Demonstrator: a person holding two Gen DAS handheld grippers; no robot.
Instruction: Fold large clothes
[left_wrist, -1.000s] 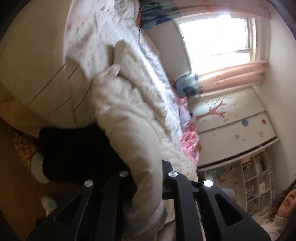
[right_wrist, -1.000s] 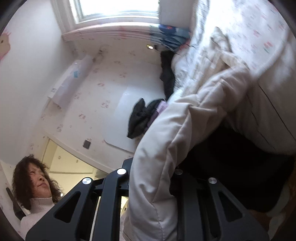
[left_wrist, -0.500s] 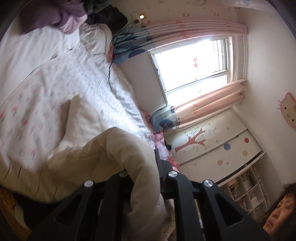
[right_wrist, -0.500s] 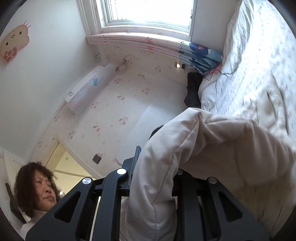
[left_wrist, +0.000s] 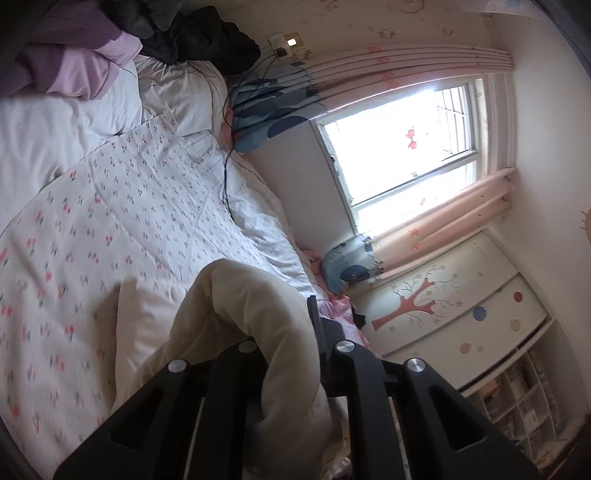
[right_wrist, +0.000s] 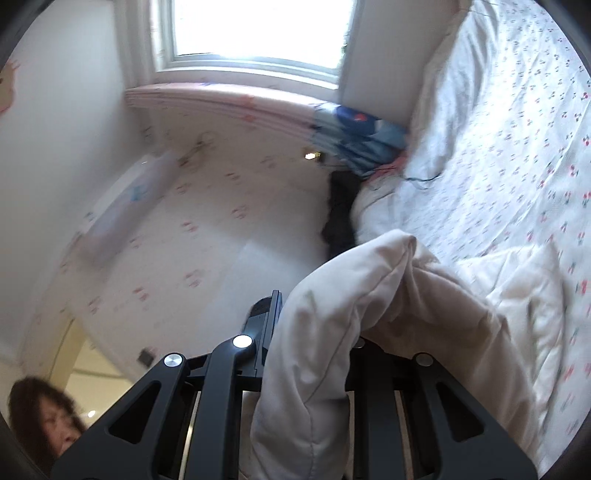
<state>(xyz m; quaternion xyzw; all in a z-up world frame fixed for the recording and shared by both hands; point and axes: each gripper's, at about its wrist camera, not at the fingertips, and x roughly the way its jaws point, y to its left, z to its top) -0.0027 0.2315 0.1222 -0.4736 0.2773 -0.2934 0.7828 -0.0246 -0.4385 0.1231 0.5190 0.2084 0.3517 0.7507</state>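
Both the left gripper (left_wrist: 286, 354) and right gripper (right_wrist: 308, 347) are clenching the puffy cream padded garment (left_wrist: 255, 325) at lower centre, risking slippage from its bulk.

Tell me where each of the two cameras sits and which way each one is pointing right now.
Left wrist: sits on the left gripper, looking along its fingers over the bed toward the window and cupboard; the fingers clamp the cream garment.
Right wrist: sits on the right gripper, looking across the bed toward the window and wall; its fingers clamp the garment, and the person's face shows low left.
Shared: garment, bed, window.
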